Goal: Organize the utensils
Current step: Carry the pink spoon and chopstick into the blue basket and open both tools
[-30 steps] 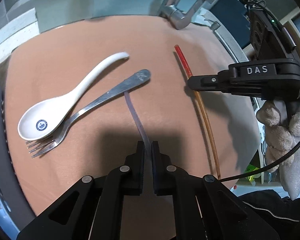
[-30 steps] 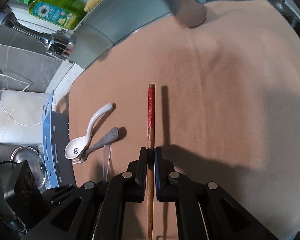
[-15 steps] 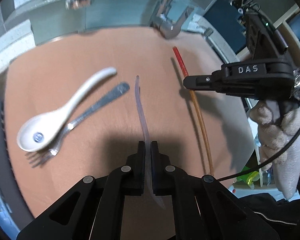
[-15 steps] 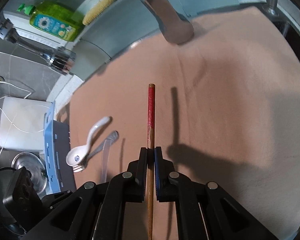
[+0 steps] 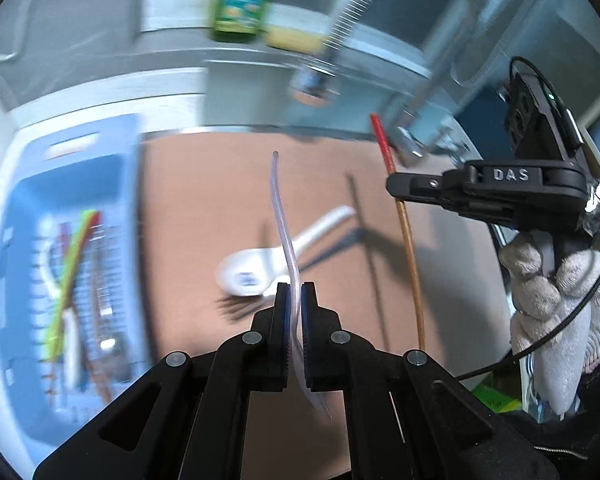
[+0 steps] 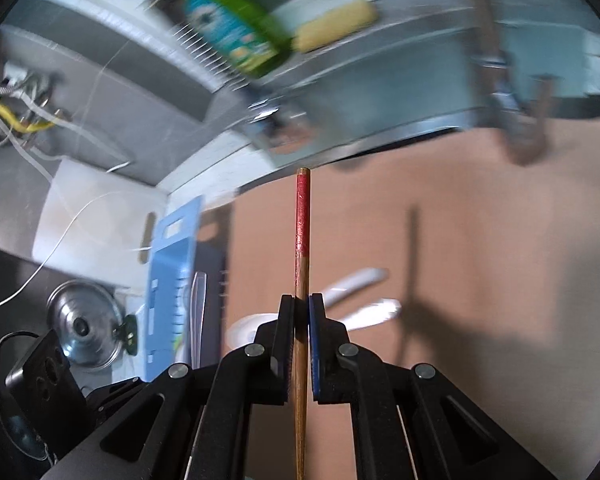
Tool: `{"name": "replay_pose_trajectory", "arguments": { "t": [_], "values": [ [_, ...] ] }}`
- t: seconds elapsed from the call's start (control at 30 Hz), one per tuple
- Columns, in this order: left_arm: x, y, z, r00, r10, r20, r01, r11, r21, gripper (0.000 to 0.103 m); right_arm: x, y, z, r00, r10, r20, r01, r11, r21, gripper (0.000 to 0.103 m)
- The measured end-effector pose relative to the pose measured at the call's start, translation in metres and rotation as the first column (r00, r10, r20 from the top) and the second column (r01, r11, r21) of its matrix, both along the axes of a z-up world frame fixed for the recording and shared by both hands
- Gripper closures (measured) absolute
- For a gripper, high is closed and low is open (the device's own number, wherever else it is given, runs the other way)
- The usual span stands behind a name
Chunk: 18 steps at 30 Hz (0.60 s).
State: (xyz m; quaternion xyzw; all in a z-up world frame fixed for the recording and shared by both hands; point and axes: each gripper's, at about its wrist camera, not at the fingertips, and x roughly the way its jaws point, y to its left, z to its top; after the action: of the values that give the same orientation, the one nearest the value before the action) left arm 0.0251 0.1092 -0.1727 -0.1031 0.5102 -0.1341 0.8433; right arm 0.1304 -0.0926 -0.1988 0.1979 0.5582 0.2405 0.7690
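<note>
Lifted off the mat, left hand-held gripper [image 5: 295,294] pinches clear plastic utensil [image 5: 281,216]; right hand-held gripper [image 6: 301,312] clamps chopstick [image 6: 302,236].

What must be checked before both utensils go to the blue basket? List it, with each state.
1. Left tool shut on the clear plastic utensil: ok.
2. Right tool shut on the red-tipped chopstick: ok.
3. Both held utensils lifted off the brown mat: ok, their shadows fall apart from them.
4. Blue basket in sight to the left: ok, though blurred.
5. Free room in the basket: cannot tell; it already holds several utensils.
6. White spoon and fork beside it: not ok, not yet put away.
</note>
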Motion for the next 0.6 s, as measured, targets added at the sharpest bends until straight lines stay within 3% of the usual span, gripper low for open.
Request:
{"name": "replay_pose_trajectory", "arguments": {
  "t": [0.3,0.6],
  "values": [
    [-0.016,0.105,-0.012,0.977,0.213,0.005,-0.213,0.977,0.027,0.099,-0.001,0.13,0.002,0.988,0.156,0.01,-0.156,0.987,0.041,0.097],
    [-0.016,0.157,-0.04,0.955,0.294,-0.049,-0.291,0.955,0.06,0.099,-0.003,0.232,-0.029,0.964,0.263,-0.033,-0.263,0.965,0.002,0.097]
  ]
}}
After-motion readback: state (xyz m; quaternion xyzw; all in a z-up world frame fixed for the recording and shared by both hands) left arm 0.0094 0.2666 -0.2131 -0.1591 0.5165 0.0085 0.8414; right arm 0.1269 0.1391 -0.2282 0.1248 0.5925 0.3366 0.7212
